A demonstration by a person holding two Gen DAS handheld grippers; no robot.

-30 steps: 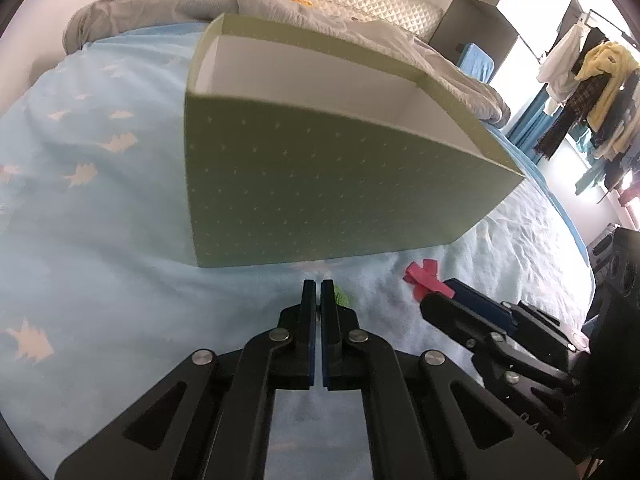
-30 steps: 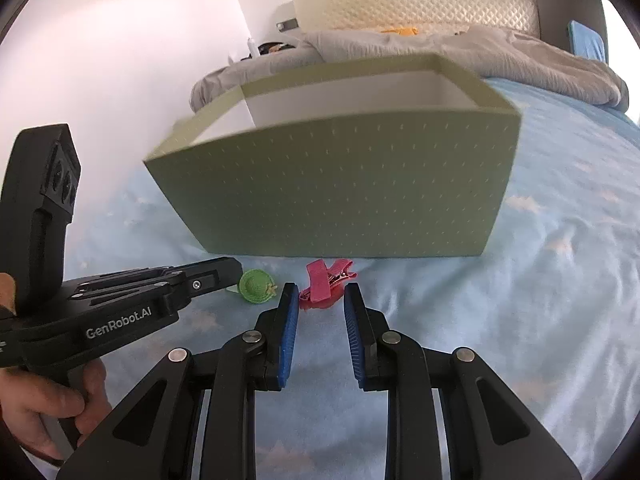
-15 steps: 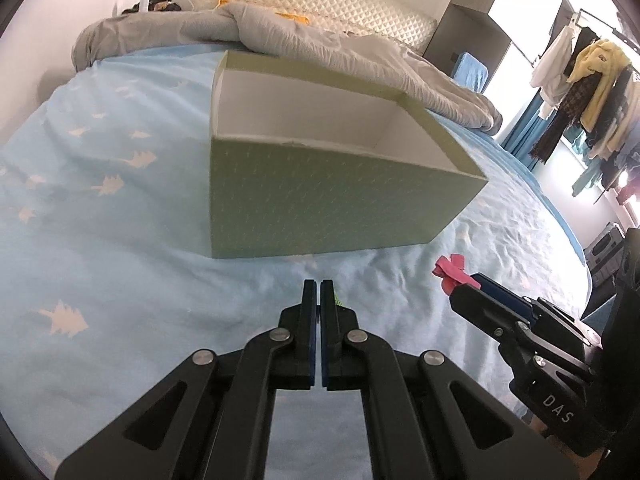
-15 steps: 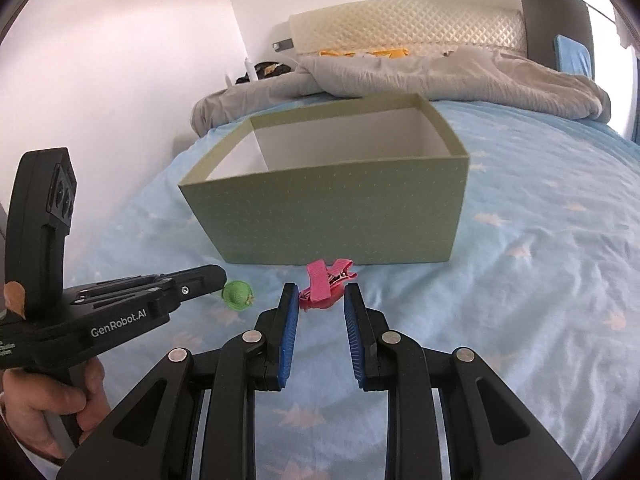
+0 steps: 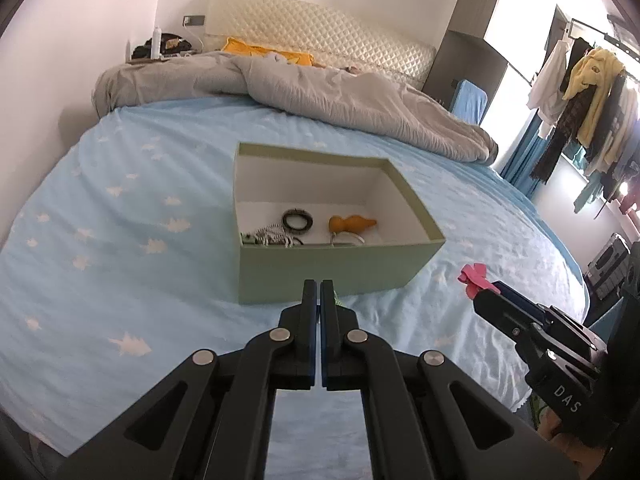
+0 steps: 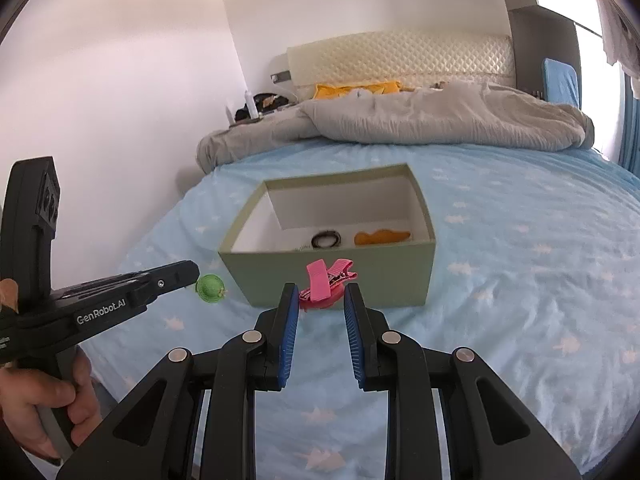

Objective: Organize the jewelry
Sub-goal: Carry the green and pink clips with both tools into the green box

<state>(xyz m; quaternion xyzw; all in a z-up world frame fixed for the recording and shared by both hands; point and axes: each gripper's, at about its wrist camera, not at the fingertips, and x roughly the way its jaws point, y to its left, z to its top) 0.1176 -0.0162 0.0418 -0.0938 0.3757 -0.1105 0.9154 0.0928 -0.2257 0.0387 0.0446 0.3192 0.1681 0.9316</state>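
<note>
We hold left tongs (image 5: 321,286) clamped on small green hat-shaped trinket (image 6: 210,288), right tongs (image 6: 321,300) pinching pink plastic hair clip (image 6: 326,284), both raised near open pale-green cardboard box (image 5: 408,268) on bed, clearing wall for drop-in.

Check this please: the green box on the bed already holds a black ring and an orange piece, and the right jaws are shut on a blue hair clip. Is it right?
One detail is wrong. The hair clip is pink, not blue, as the right wrist view shows. The rest stands: the green box holds the black ring and the orange piece, and the right gripper is shut on the clip.
</note>
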